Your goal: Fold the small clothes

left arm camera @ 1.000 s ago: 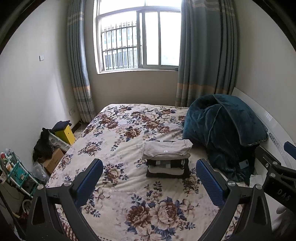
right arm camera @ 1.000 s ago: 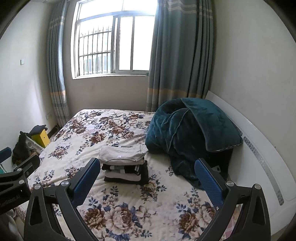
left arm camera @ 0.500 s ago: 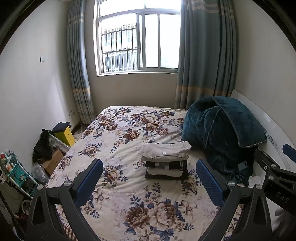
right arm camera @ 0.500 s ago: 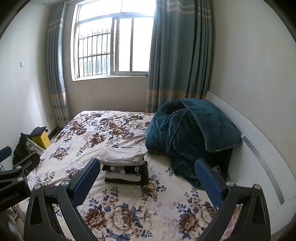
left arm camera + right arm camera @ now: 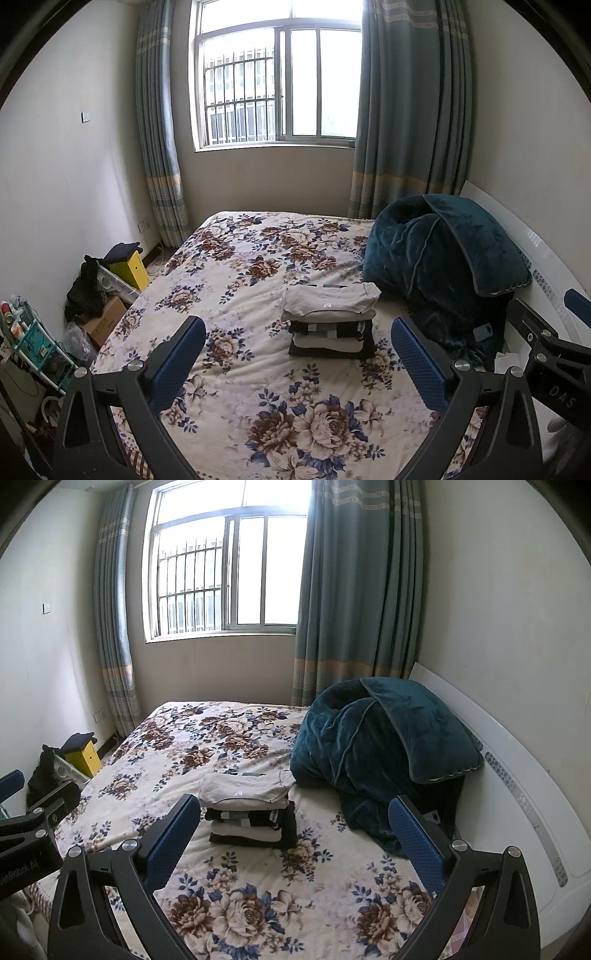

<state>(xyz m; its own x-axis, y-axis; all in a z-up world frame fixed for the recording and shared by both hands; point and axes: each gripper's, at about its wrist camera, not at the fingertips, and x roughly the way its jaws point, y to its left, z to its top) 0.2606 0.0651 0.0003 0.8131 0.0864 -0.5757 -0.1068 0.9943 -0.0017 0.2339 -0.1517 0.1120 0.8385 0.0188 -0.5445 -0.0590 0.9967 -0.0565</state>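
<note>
1. Clothes: I count one stack (image 5: pixel 331 322) of folded pieces on the bed (image 5: pixel 236 280), also seen from the right wrist (image 5: pixel 248 816). A beige piece (image 5: pixel 330 300) tops it, with dark and pale layers beneath; I cannot count the layers exactly.
2. One teal blanket (image 5: pixel 439 258) is heaped just right of the stack, against the white headboard (image 5: pixel 517 786).
3. One window (image 5: pixel 280 81) with two curtains, one on each side.
4. Beside the bed on the floor I see one yellow box (image 5: pixel 133 266), one cardboard box (image 5: pixel 107 325) and one green rack (image 5: pixel 33 339).
5. Left claw (image 5: pixel 297 363): spread wide, both blue pads in the air over the bed, nothing between them. It sits short of the stack and touches nothing.
6. Right claw (image 5: pixel 295 840): spread equally wide, empty, hovering above the bed near the stack without contact. Its body shows at the right edge of the left wrist view.
</note>
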